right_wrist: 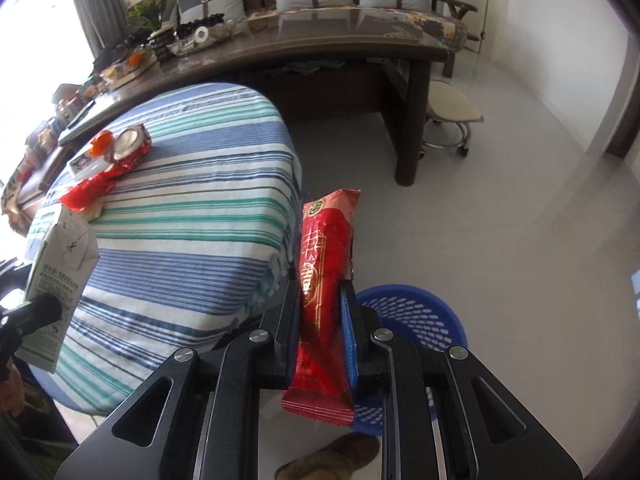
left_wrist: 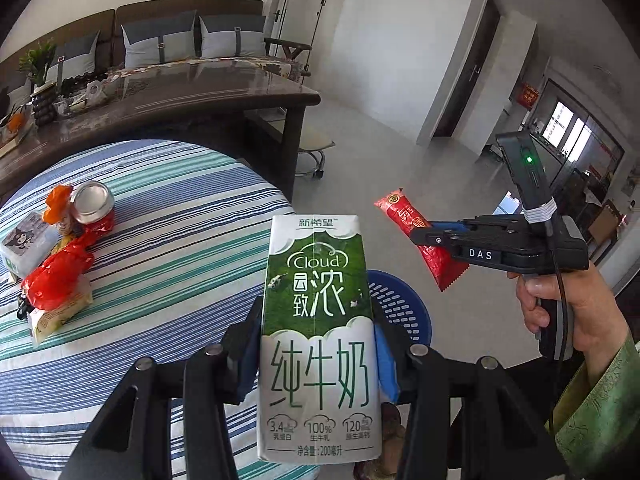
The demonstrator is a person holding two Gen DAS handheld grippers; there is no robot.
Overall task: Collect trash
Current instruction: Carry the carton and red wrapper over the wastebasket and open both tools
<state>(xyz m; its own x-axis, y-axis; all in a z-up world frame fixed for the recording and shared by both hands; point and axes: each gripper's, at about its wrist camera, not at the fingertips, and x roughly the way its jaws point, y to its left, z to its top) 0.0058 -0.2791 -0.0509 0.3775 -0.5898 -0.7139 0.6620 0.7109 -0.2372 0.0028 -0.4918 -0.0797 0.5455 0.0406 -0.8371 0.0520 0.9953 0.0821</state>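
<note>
My left gripper [left_wrist: 316, 316] is shut on a green-and-white milk carton [left_wrist: 318, 360], held upright beyond the table's edge. The carton [right_wrist: 60, 264] also shows at the left of the right wrist view. My right gripper [right_wrist: 322, 304] is shut on a long red snack wrapper [right_wrist: 324, 264]; from the left wrist view this gripper [left_wrist: 432, 236] and wrapper [left_wrist: 444, 268] hang in the air at the right. A blue mesh basket [right_wrist: 416, 320] stands on the floor below both grippers, partly hidden by them. It appears behind the carton as the basket [left_wrist: 404, 304].
The striped-cloth table [left_wrist: 160, 240] carries a crushed can [left_wrist: 94, 206], a red bag [left_wrist: 56, 276] and a white box [left_wrist: 28, 244]. A dark desk [right_wrist: 320, 52] and a stool [right_wrist: 452, 112] stand behind. Pale floor spreads to the right. A slipper [right_wrist: 332, 456] is beside the basket.
</note>
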